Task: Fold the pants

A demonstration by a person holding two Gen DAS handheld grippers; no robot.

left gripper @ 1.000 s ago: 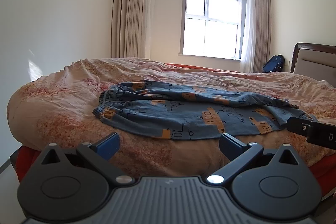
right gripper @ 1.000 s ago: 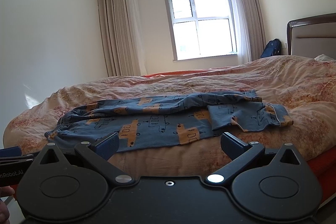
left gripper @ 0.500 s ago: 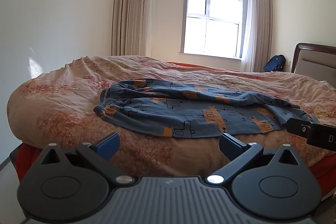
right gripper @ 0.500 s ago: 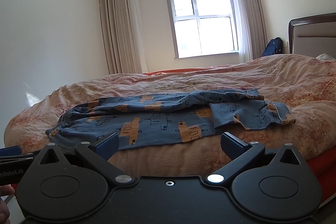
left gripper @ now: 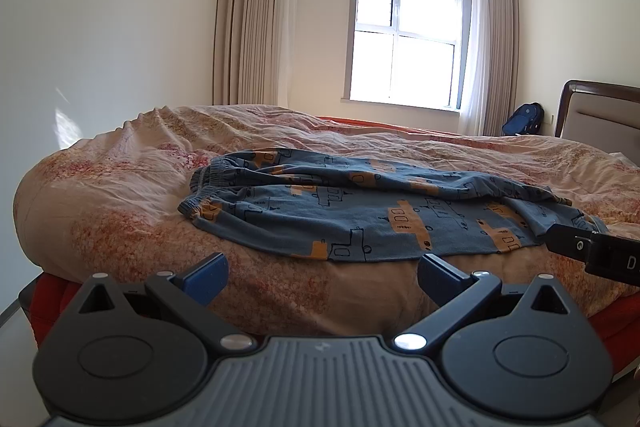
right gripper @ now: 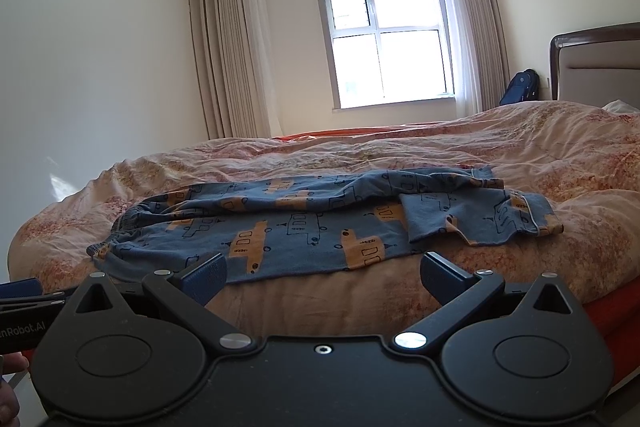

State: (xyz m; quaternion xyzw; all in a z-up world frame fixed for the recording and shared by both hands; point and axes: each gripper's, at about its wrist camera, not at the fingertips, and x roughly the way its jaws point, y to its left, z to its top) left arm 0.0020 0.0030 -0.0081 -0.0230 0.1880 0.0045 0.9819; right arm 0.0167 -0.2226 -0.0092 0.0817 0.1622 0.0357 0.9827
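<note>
Pants (left gripper: 372, 215) spread on the bed (left gripper: 120, 195), both grippers released short of them.
Left gripper (left gripper: 322, 273) and right gripper (right gripper: 324, 273) hold nothing; pants at 12 o'clock, window (right gripper: 388, 43) beyond, backpack (right gripper: 520, 87) at 2 o'clock.

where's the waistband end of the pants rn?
The gathered elastic waistband of the blue patterned pants lies at the left in both wrist views, on the pink floral quilt toward the bed's rounded foot corner, ahead of the open left tool.
</note>
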